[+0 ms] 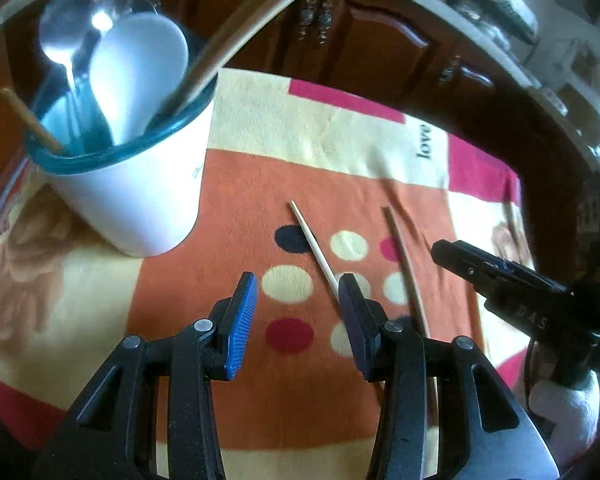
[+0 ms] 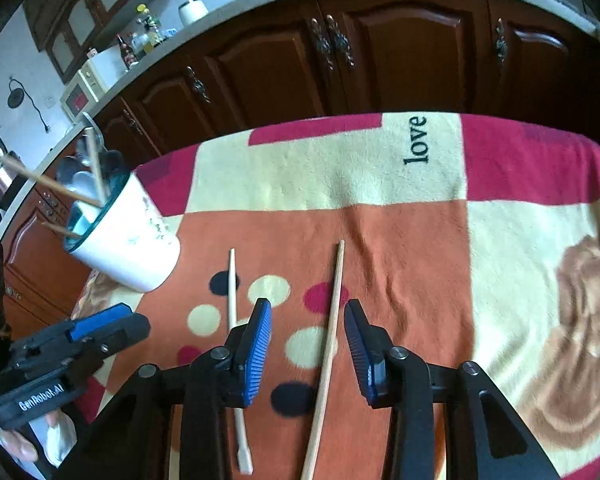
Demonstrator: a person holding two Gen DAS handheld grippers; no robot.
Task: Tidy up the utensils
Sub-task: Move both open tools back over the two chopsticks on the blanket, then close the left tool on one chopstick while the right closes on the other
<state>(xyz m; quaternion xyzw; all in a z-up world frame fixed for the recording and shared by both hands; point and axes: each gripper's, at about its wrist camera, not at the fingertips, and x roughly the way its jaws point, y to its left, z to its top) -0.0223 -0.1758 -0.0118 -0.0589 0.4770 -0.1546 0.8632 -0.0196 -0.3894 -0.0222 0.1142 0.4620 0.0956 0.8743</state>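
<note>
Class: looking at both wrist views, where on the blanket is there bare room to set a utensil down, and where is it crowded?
Free: the cream band between the cup and the word "love". Crowded: the dotted orange patch, where the pale chopstick, the darker chopstick and both grippers, left and right, sit.

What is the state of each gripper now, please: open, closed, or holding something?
Left gripper: open, holding nothing.
Right gripper: open, astride a chopstick on the cloth, not gripping it.
</note>
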